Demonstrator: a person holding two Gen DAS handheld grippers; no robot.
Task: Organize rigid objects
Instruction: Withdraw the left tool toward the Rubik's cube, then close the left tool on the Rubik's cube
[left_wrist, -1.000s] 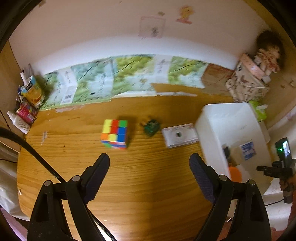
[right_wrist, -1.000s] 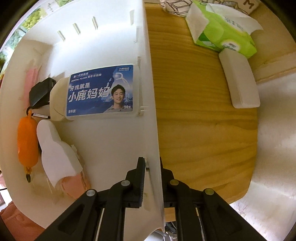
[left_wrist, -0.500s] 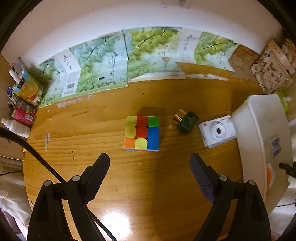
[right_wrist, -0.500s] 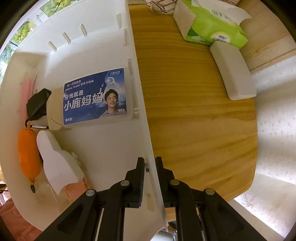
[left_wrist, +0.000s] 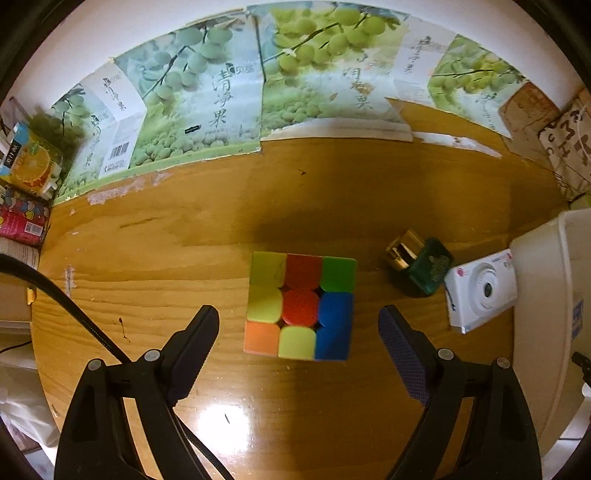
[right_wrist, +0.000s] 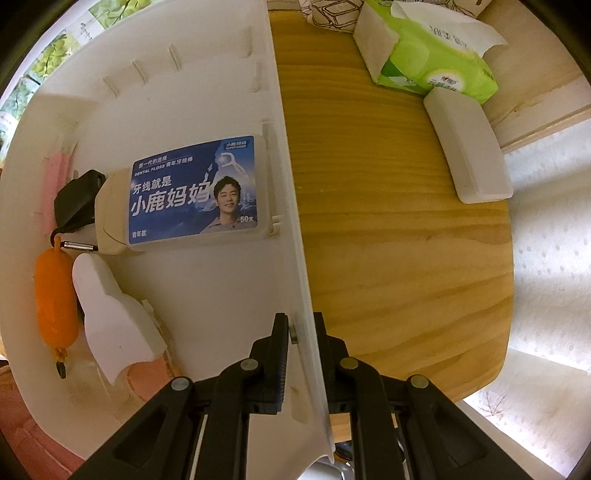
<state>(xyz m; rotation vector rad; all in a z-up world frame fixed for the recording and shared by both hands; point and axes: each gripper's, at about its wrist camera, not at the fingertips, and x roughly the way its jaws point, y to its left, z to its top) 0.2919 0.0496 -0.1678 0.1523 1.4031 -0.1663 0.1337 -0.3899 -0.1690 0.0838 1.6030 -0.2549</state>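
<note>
Lowered since the earlier frame, the left gripper (left_wrist: 298, 334) is now held above the multicoloured puzzle cube (left_wrist: 300, 305), its jaws spread wide to either side with nothing gripped. The cube rests on the wooden bench (left_wrist: 184, 258), near a small dark green bottle with a gold cap (left_wrist: 424, 269) and a white toy camera (left_wrist: 480, 291). The right gripper (right_wrist: 300, 332) is seen with jaws pinching the wall of the white plastic bin (right_wrist: 291, 206), in which a blue-labelled dental floss box (right_wrist: 192, 192) lies.
</note>
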